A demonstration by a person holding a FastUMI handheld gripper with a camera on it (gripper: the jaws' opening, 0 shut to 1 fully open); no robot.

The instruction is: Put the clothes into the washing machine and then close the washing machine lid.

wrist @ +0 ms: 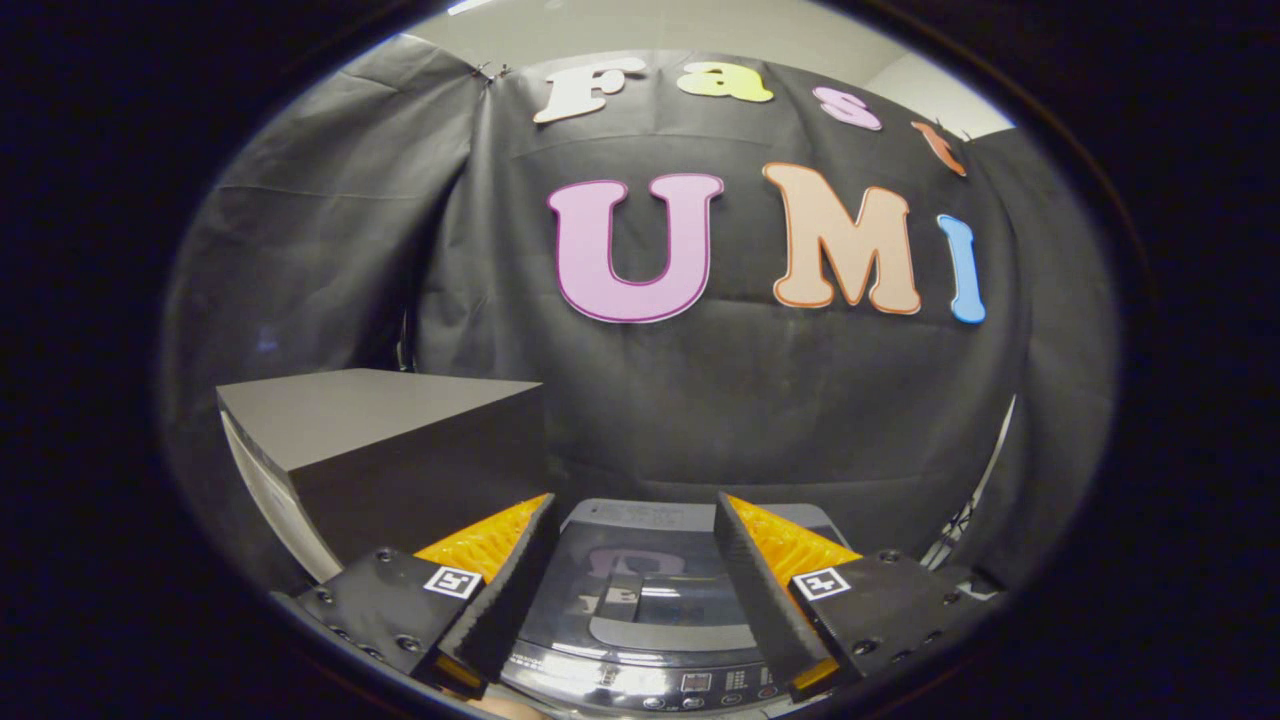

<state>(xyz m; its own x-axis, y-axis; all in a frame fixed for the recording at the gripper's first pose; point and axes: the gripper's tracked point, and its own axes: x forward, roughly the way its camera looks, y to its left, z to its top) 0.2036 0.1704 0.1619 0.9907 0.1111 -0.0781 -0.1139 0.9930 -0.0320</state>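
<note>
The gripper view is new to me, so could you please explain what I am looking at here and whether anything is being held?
This picture comes from a wide-angle camera riding on a hand-held tool that a person carries; there is no robot arm. The camera looks forward along the tongs, whose two black fingers with orange backing stand apart at the bottom, open and holding nothing. Between and just beyond them sits a top-loading washing machine, seen from above. Its glossy dark lid appears shut, and a row of buttons runs along its near edge. Beside the washer, beyond the left finger, stands a large dark box-like block with a flat top. The black cloth behind is the booth's wall.
</note>
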